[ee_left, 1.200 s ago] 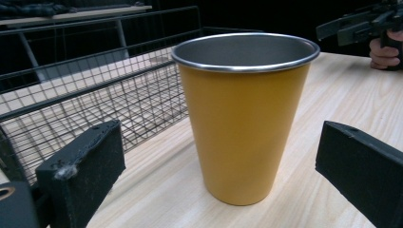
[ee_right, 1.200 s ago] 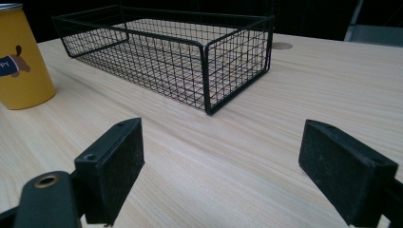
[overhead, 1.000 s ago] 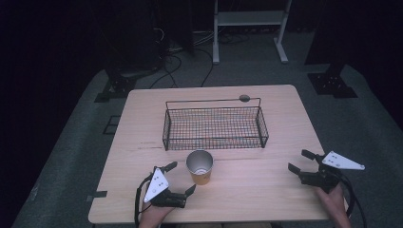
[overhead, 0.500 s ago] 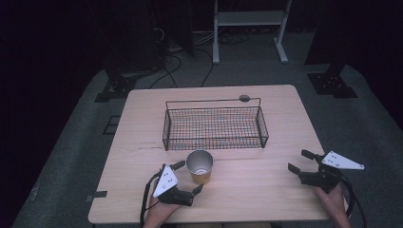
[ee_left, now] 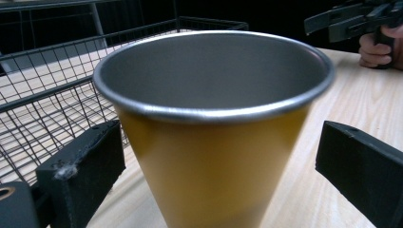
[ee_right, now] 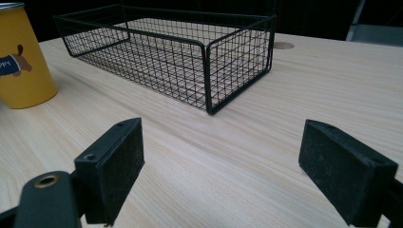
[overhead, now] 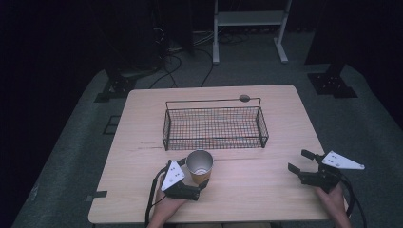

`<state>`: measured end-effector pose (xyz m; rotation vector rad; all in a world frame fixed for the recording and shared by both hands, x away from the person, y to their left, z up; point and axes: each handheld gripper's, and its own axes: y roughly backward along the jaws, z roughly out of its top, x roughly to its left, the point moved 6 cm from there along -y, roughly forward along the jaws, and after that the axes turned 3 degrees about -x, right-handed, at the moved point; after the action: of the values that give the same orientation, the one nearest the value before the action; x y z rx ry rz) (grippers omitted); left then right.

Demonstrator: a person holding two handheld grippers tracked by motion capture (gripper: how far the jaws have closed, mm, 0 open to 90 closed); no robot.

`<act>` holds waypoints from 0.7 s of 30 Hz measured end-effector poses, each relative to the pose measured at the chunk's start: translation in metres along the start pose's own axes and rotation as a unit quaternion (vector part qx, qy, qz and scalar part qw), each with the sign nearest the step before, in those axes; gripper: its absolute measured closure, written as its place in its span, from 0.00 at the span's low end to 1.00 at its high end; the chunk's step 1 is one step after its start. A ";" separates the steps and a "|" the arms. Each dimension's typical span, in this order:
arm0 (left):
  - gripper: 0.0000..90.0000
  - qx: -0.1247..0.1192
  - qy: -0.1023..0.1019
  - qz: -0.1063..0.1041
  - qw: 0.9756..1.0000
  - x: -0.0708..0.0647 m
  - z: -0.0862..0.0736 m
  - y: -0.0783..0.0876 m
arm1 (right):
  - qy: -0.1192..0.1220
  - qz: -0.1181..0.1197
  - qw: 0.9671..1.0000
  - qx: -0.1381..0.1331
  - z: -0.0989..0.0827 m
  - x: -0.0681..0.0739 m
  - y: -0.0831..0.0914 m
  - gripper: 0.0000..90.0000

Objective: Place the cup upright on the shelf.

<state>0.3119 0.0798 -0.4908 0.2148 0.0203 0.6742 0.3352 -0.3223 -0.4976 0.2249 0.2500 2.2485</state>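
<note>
We see the cup (overhead: pixel 199 166) upright just in front of the basket (overhead: pixel 215 125). Our left gripper (overhead: pixel 189 183) straddles it, jaws apart, neither touching. Its own view shows the steel lining; the right gripper (overhead: pixel 300 161) (jaws wide, empty, well right of the basket) catches a dog print.

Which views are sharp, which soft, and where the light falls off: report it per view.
High view: table evenly lit, floor beyond falling into black. Left gripper view: yellow cup close and slightly soft, dull sheen on its steel rim. Right gripper view: wire basket crisp, near jaws soft, no glare on the wood.
</note>
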 end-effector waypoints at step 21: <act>0.15 0.000 0.008 -0.012 1.000 0.006 0.009 -0.011 | -0.002 0.002 1.000 -0.002 0.000 0.000 0.000 0.16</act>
<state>0.3241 0.0734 -0.4840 0.2095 0.0380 0.6522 0.3352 -0.3228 -0.4973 0.2284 0.2426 2.2512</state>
